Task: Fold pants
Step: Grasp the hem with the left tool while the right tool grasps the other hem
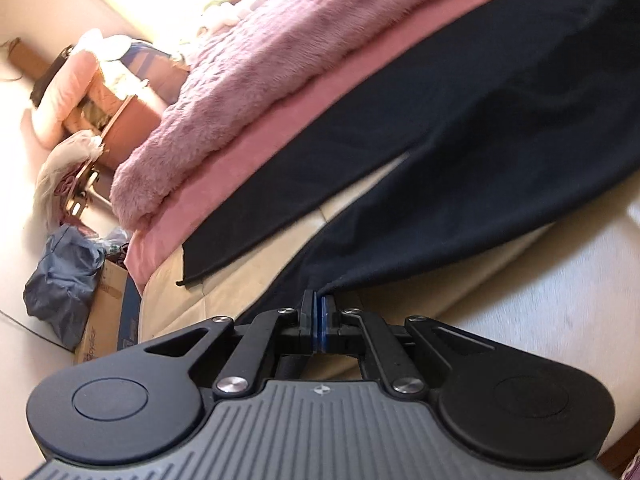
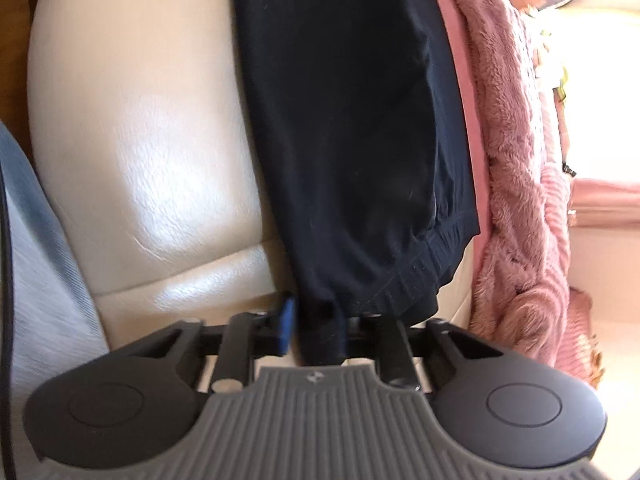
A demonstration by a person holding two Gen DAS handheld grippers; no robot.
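Observation:
Dark navy pants (image 1: 460, 128) lie spread on a cream leather sofa (image 1: 540, 280), both legs running toward the lower left. My left gripper (image 1: 319, 300) is shut on the hem corner of the nearer leg and lifts it a little off the cushion. In the right wrist view the pants (image 2: 344, 120) hang down from the top, and my right gripper (image 2: 316, 320) is shut on the ribbed waistband end; its blue left pad (image 2: 287, 320) shows beside the cloth, the right finger is hidden by fabric.
A fluffy pink blanket (image 1: 248, 80) over a pink sheet (image 1: 280, 160) lies along the sofa's back, also in the right wrist view (image 2: 516, 160). A cardboard box (image 1: 104, 312), a blue-grey bag (image 1: 60, 276) and clutter sit on the floor at left. Grey cloth (image 2: 36, 260) is at left.

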